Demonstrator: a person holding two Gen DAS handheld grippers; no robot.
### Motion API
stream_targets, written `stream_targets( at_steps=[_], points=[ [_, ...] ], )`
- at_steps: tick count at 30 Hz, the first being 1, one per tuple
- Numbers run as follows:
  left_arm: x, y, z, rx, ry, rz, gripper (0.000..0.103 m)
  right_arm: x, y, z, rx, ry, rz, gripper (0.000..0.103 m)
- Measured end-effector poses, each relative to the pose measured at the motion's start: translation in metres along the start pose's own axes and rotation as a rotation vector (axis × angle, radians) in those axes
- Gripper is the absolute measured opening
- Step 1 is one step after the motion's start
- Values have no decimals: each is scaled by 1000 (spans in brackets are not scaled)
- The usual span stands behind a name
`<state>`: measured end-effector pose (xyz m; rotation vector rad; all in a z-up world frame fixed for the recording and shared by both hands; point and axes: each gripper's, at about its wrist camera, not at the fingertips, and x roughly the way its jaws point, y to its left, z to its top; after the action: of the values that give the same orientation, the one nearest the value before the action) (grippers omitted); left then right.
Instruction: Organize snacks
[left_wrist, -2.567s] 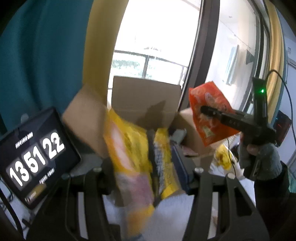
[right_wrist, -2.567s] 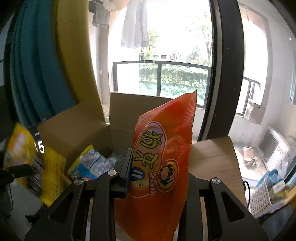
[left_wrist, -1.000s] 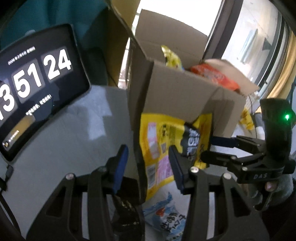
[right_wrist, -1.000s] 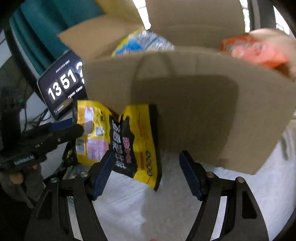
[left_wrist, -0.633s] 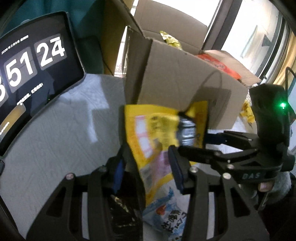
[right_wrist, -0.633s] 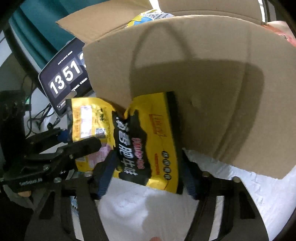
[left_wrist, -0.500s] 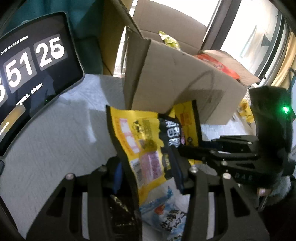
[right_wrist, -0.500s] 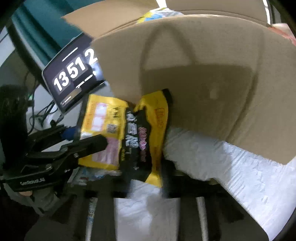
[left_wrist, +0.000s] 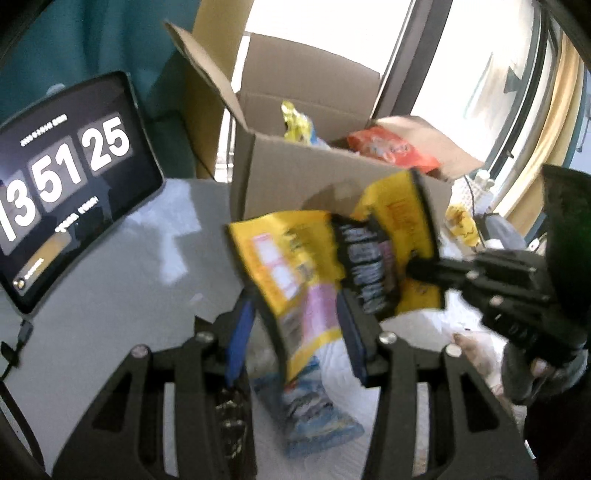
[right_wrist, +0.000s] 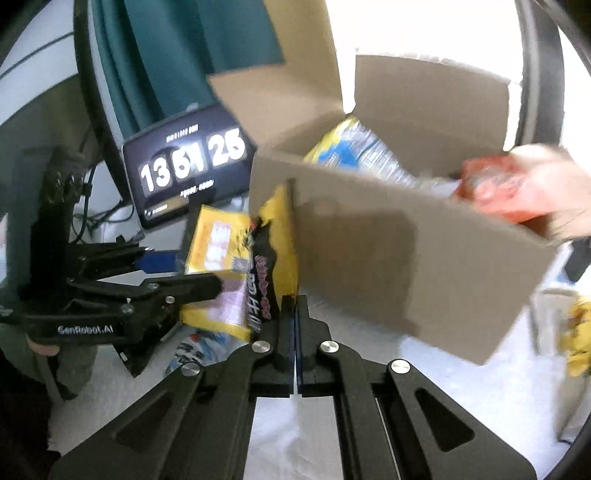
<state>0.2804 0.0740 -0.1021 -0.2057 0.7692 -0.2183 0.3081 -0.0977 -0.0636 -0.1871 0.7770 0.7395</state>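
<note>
The crinkled yellow-and-black snack bag (left_wrist: 332, 258) hangs in front of the open brown cardboard box (left_wrist: 295, 177). The right gripper (right_wrist: 295, 314) has its jaws pressed together on the bag's edge. The left gripper (left_wrist: 295, 332) has its jaws spread either side of the bag, above a blue-and-white packet (left_wrist: 310, 417) lying on the white worktop (right_wrist: 369, 387).

The tablet clock (left_wrist: 62, 177) reads 13 51 25; the left gripper (right_wrist: 177, 271) body bears "GenRobot.AI".

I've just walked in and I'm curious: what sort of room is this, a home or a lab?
Probably a room in a flat, set up for recording. A cardboard box of snacks stands on a white-covered table, beside a tablet clock, teal curtains and a big window.
</note>
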Motion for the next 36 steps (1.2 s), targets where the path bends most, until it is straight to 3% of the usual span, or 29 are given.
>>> stream_targets(
  at_steps=[11,15,19,20,22,23,24,27,36],
  points=[
    [-16,0,15,-19,-53,7,47,-78,-42,44,1,-226,-163,0],
    [-15,1,17,-22,-56,5,47,-77,-67,67,38,-286,-235,0],
    [-15,3,15,-28,-53,23,48,-53,-93,88,93,-277,-265,0],
    [-15,4,16,-32,-50,33,48,-40,-99,94,103,-231,-262,3],
    [-14,6,16,-43,-50,45,52,-25,-105,97,123,-193,-246,19],
    [-15,8,16,-50,-51,48,54,-22,-104,94,126,-195,-245,42],
    [-16,9,16,-56,-52,48,60,-21,-103,91,123,-198,-243,55],
    [-20,10,14,-70,-59,48,68,-20,-99,78,114,-181,-224,55],
    [-16,-8,4,-37,-27,46,69,-46,-101,39,155,-152,-211,55]
  ],
)
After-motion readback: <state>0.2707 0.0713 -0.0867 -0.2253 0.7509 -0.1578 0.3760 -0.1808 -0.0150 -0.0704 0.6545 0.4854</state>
